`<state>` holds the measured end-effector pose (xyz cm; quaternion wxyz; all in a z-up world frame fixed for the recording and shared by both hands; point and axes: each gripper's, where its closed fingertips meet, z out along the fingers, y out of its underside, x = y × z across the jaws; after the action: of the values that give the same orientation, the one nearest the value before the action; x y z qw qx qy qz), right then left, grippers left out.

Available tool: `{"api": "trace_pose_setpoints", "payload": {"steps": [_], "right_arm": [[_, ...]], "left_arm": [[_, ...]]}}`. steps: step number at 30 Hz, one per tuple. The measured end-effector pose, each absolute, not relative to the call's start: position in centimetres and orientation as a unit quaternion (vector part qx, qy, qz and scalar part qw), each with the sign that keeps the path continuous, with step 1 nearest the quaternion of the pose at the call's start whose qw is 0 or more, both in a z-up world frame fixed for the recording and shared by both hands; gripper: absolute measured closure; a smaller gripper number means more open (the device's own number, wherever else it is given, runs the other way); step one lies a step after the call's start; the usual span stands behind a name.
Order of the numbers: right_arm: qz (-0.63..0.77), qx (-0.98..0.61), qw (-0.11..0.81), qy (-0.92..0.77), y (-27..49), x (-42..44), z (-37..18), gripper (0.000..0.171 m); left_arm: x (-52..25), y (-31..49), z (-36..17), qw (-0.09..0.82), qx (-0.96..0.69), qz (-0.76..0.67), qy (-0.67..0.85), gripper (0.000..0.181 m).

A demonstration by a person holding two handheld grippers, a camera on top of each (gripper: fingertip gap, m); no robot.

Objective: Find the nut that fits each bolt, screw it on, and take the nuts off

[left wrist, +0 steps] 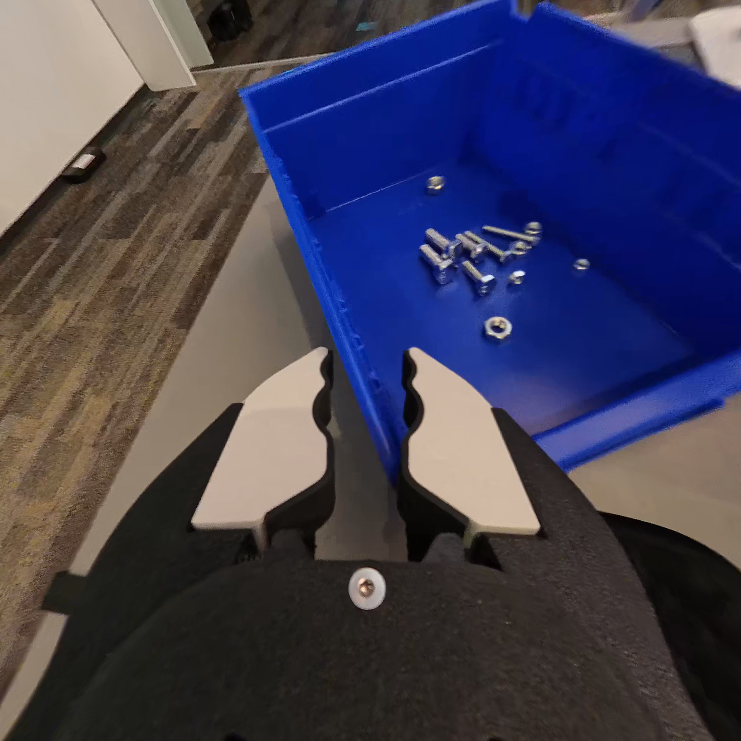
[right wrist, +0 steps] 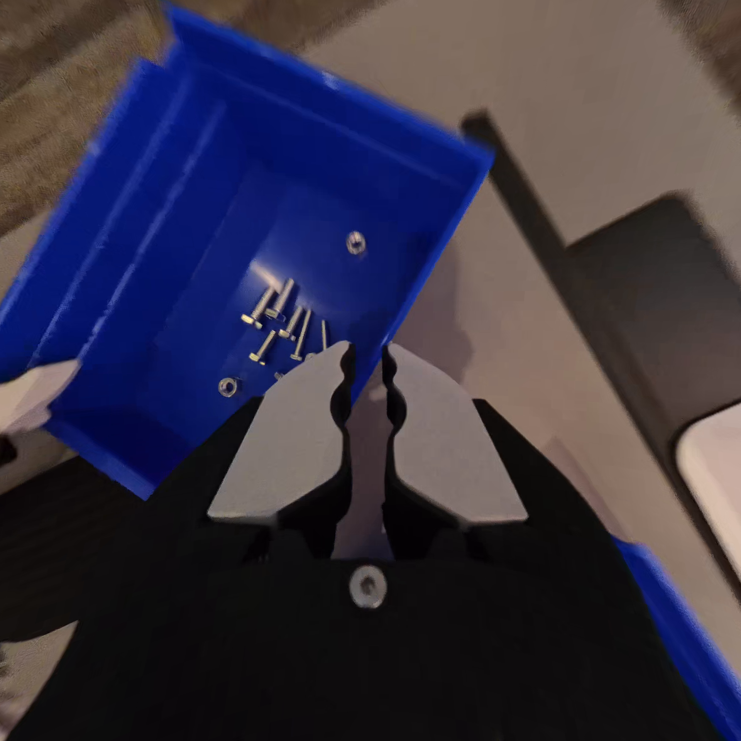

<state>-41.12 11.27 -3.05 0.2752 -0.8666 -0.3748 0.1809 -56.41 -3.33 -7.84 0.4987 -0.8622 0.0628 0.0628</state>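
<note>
Several silver bolts (left wrist: 461,256) (right wrist: 280,320) in a loose heap near the middle of the floor of a blue bin (left wrist: 361,132) (right wrist: 120,200). Loose nuts scattered around them: a large nut (left wrist: 496,328) alone toward the bin's near wall, another nut (left wrist: 434,184) (right wrist: 355,242) off by the far wall, two small nuts (left wrist: 580,264) just right of the heap. Bin sitting at the left edge of a grey tabletop (left wrist: 240,320) (right wrist: 521,100), with patterned carpet (left wrist: 100,280) beyond that edge.

Left gripper (left wrist: 367,353) released, jaws wide apart, straddling the bin's left wall near its front corner, gripping nothing. Right gripper (right wrist: 367,349) held over the bin's right wall, jaws parted by only a narrow gap, bare tabletop showing between them. Both views smeared by motion blur.
</note>
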Motion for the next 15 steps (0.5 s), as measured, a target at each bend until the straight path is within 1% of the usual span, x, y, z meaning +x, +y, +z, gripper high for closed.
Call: {"api": "trace_pose_setpoints", "payload": {"steps": [1, 2, 3, 5, 6, 8, 11, 15], "right_arm": [[0.190, -0.847, 0.317, -0.382, 10.9, -41.0, -0.7, 0.160], [0.210, -0.823, 0.360, -0.386, 10.1, -40.8, 1.8, 0.160], [0.236, -0.797, 0.397, -0.389, 9.1, -40.4, 4.3, 0.156], [0.271, -0.754, 0.455, -0.389, 6.9, -38.5, 8.1, 0.136], [0.271, -0.745, 0.471, -0.388, 6.0, -37.1, 9.2, 0.133], [0.238, -0.745, 0.484, -0.393, 4.7, -33.4, 9.5, 0.132], [0.126, -0.758, 0.499, -0.400, 3.5, -26.5, 7.9, 0.137], [0.018, -0.805, 0.461, -0.373, 0.8, -17.2, 4.1, 0.136]], "left_arm": [[-57.2, -2.9, -7.8, 0.496, -0.862, 0.078, 0.069, 0.159], [-58.2, -2.5, -7.7, 0.495, -0.861, 0.097, 0.072, 0.164], [-59.2, -2.1, -7.7, 0.491, -0.861, 0.107, 0.074, 0.167], [-60.9, -1.3, -7.7, 0.488, -0.865, 0.088, 0.084, 0.169], [-61.6, -0.9, -7.7, 0.487, -0.866, 0.071, 0.086, 0.169], [-63.2, -0.1, -7.7, 0.481, -0.871, 0.050, 0.093, 0.169], [-65.7, 1.1, -7.7, 0.477, -0.870, 0.051, 0.111, 0.167], [-67.8, 2.1, -7.7, 0.473, -0.873, 0.032, 0.118, 0.167]]}}
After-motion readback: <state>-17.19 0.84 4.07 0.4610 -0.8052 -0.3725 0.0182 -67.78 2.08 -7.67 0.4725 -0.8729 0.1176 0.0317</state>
